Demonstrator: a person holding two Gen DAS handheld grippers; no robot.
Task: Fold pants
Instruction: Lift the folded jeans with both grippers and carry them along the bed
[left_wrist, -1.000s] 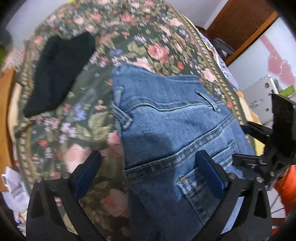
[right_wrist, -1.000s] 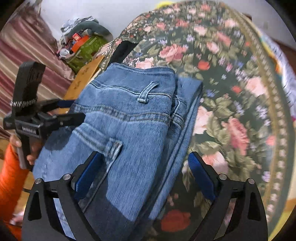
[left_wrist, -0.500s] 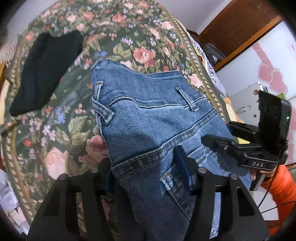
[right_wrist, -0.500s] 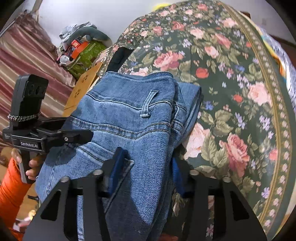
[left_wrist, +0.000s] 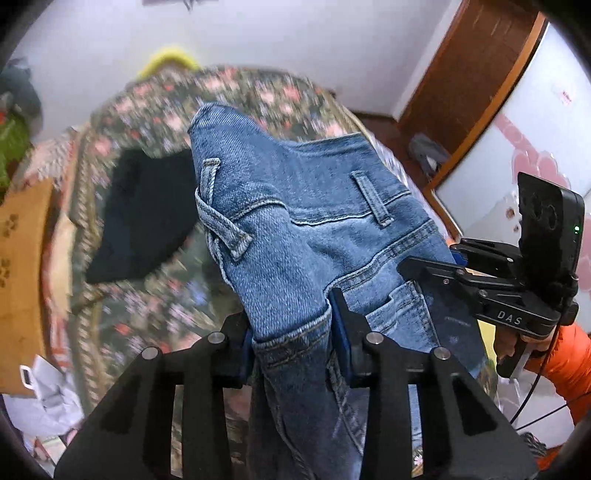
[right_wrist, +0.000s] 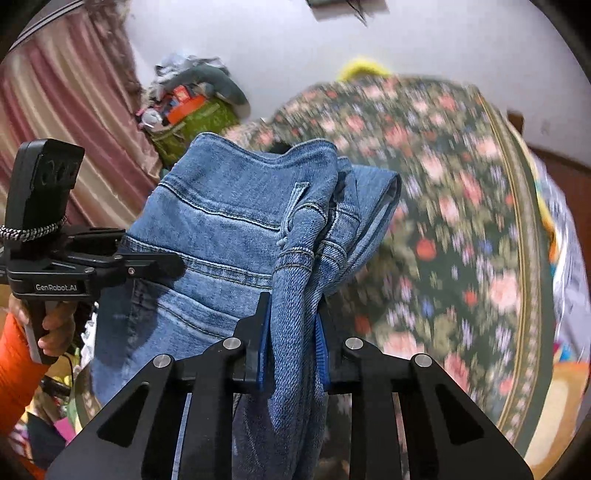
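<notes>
The pants are blue jeans (left_wrist: 295, 229), folded lengthwise, with waistband and belt loops pointing away from me. My left gripper (left_wrist: 291, 332) is shut on one side edge of the jeans just below the waistband. My right gripper (right_wrist: 291, 332) is shut on the other side edge of the jeans (right_wrist: 236, 229). Both hold the waist end lifted above the floral bedspread (right_wrist: 461, 221). Each gripper shows in the other's view, my right gripper (left_wrist: 436, 269) at the right and my left gripper (right_wrist: 147, 266) at the left. The legs hang below, out of sight.
A black garment (left_wrist: 144, 218) lies on the bedspread (left_wrist: 122, 302) behind the jeans. A wooden door frame (left_wrist: 469, 85) and white appliance (left_wrist: 524, 140) stand at the right. A clutter pile (right_wrist: 192, 103) and pink curtain (right_wrist: 66, 110) stand at the left. White wall is behind.
Both grippers went from open around the jeans' edges to shut on them. They have since lifted the waist end up off the bedspread, and the views tilted upward.
</notes>
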